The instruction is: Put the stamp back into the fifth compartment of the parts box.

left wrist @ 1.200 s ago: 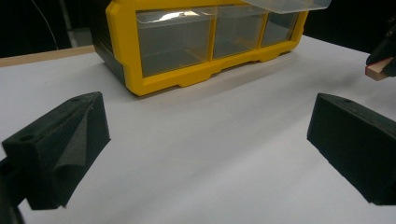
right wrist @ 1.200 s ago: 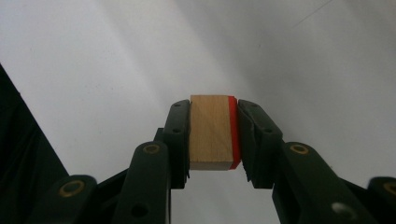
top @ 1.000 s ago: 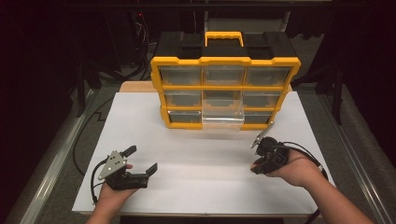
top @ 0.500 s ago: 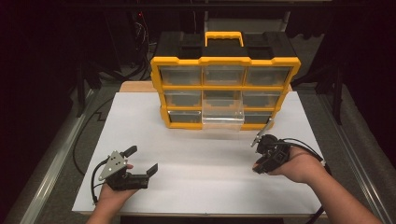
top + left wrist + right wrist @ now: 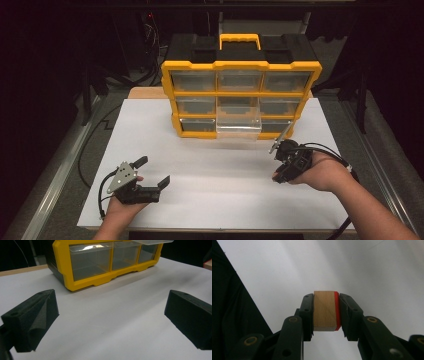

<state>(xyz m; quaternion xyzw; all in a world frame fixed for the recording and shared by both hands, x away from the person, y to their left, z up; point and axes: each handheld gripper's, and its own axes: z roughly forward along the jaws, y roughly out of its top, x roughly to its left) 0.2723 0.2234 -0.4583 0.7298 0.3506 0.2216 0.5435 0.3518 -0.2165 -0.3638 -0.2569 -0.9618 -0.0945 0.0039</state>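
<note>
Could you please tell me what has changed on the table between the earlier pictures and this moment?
The right gripper, shut on a small wooden block with a red edge, has drifted a little toward the right edge of the table and nearer the person. The left gripper stays open in place, and the yellow drawer cabinet still has its bottom middle drawer pulled out.

Lab bench – dark curtains, white table [image 5: 210,170], cables.

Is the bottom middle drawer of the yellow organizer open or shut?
Open. The clear drawer juts forward from the organizer, past the yellow front, while the neighbouring drawers sit flush. Its contents cannot be told.
</note>
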